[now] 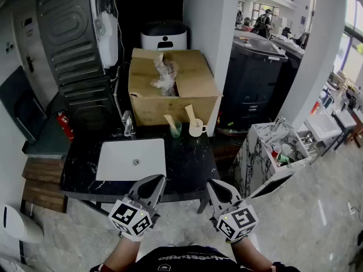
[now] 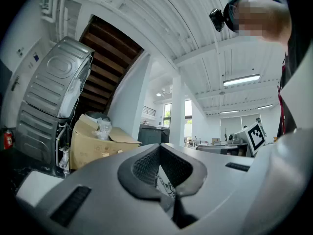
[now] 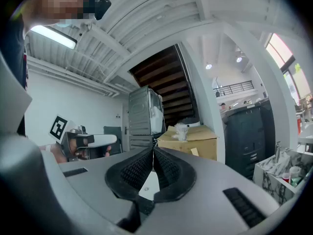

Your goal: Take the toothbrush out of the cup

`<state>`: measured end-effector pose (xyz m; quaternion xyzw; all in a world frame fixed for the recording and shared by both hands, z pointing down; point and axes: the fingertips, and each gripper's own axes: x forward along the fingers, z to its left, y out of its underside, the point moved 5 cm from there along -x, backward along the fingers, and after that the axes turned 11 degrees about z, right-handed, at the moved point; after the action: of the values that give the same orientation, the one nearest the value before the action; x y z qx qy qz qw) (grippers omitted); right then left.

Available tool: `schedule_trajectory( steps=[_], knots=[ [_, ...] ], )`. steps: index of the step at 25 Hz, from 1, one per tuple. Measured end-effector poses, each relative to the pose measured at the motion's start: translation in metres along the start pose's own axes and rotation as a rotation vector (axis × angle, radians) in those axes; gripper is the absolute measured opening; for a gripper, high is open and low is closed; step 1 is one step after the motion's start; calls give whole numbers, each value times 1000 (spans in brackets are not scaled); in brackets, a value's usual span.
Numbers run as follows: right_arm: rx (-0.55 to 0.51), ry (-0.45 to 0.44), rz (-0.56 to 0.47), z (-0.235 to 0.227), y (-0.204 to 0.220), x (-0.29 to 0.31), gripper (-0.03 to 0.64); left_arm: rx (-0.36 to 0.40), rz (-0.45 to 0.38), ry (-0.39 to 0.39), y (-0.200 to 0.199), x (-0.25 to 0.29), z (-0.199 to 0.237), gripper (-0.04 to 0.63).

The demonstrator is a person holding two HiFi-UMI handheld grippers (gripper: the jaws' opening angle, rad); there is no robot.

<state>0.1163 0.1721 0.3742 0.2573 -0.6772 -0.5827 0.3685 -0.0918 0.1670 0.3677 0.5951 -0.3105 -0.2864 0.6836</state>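
Two cups stand at the back of the black counter [image 1: 187,157]: a green glass cup [image 1: 176,131] and a white mug [image 1: 197,129]. A wooden-handled toothbrush [image 1: 169,120] leans in the glass, and another toothbrush [image 1: 190,114] leans in the mug. My left gripper [image 1: 158,178] hovers shut over the counter's front edge, well short of the cups, with nothing held. My right gripper [image 1: 211,182] is beside it, also shut and empty. In the left gripper view the left gripper [image 2: 160,146] has its jaws touching. The right gripper view shows the right gripper [image 3: 154,150] the same way.
A white sink [image 1: 133,158] with a faucet [image 1: 127,123] fills the counter's left half. An open cardboard box [image 1: 170,86] stands behind the cups. A red fire extinguisher [image 1: 65,124] sits at the left. A marble-patterned bin [image 1: 266,152] stands to the right.
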Motion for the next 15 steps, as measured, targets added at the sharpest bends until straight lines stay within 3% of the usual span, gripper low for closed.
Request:
schedule_trajectory(
  steps=[15],
  knots=[
    [29,18,-6,8,-2,4,37,-22,-12,10,2,-6,3,15]
  ],
)
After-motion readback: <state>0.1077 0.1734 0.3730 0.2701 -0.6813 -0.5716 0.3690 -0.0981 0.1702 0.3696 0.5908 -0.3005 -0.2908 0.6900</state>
